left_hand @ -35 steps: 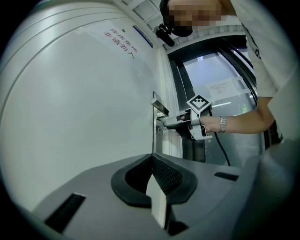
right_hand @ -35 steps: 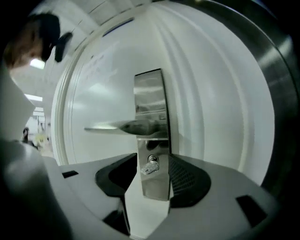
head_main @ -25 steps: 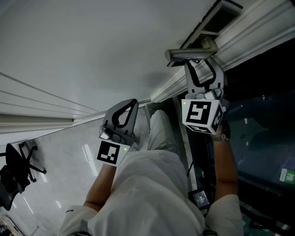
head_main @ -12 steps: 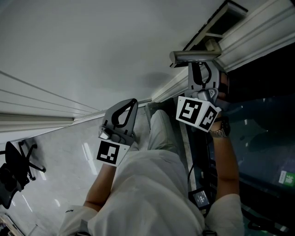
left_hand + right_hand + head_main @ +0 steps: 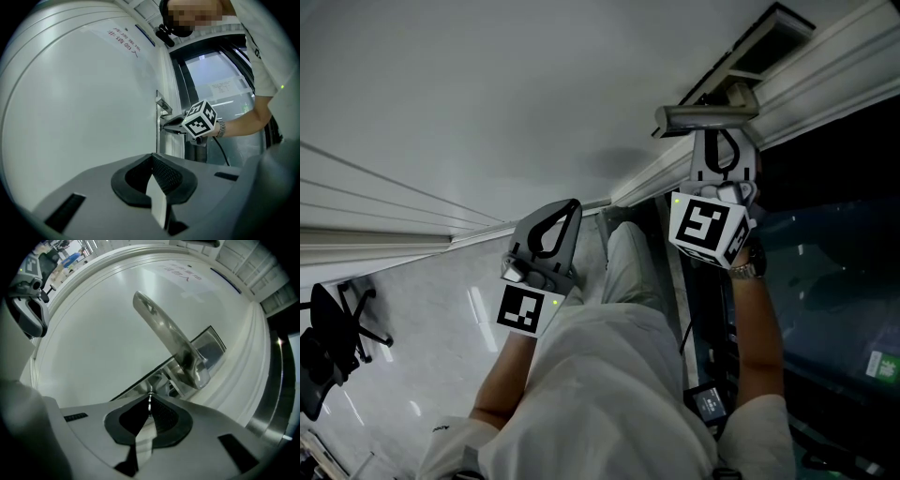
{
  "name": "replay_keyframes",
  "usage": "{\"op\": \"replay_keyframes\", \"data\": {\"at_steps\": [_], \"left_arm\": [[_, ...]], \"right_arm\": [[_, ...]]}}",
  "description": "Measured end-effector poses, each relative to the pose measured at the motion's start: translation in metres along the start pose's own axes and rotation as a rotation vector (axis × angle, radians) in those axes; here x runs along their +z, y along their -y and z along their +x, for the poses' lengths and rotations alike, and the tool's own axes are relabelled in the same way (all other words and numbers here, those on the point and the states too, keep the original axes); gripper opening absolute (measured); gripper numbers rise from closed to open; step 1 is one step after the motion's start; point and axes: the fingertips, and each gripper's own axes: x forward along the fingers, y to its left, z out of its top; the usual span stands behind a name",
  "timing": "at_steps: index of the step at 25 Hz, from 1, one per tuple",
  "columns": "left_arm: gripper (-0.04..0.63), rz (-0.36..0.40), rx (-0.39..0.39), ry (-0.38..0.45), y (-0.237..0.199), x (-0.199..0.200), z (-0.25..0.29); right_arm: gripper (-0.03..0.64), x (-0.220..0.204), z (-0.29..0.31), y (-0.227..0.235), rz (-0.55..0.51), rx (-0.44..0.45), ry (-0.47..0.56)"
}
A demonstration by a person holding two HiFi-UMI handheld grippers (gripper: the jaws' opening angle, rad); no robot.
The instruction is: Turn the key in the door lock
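Note:
A silver lever handle (image 5: 705, 117) sticks out of the white door (image 5: 487, 94), and the right gripper view shows that handle (image 5: 164, 331) on its lock plate (image 5: 208, 350). My right gripper (image 5: 720, 142) sits just under the handle, pointing at the door. Its jaws have just been closing, and a thin metal key (image 5: 150, 398) now shows pinched at their tips, under the handle. My left gripper (image 5: 566, 210) hangs lower and to the left, shut on nothing, away from the lock. In the left gripper view the right gripper (image 5: 165, 124) is at the door's edge.
The door frame (image 5: 825, 66) runs along the right, with dark glass (image 5: 834, 244) beyond it. A black office chair (image 5: 333, 342) stands on the pale floor at the far left. The person's trousers and shirt fill the lower middle.
The right gripper's jaws have gone from wide apart to closed under the handle, and its marker cube has shifted slightly. The left gripper has stayed put.

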Motion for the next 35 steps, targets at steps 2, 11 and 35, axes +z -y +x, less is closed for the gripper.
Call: {"op": "replay_keyframes", "data": {"at_steps": [2,11,35], "left_arm": [[0.003,0.003,0.002,0.001,-0.002,0.000,-0.001],[0.003,-0.001,-0.014,0.003,0.003,0.000,0.003],[0.003,0.012,-0.006,0.003,0.011,0.000,0.004]], "right_arm": [[0.012,0.000,0.000,0.000,0.043,0.006,-0.003],[0.012,-0.003,0.003,0.007,0.573,0.129,-0.001],[0.019,-0.022,0.009,0.010,1.958,0.531,0.062]]}}
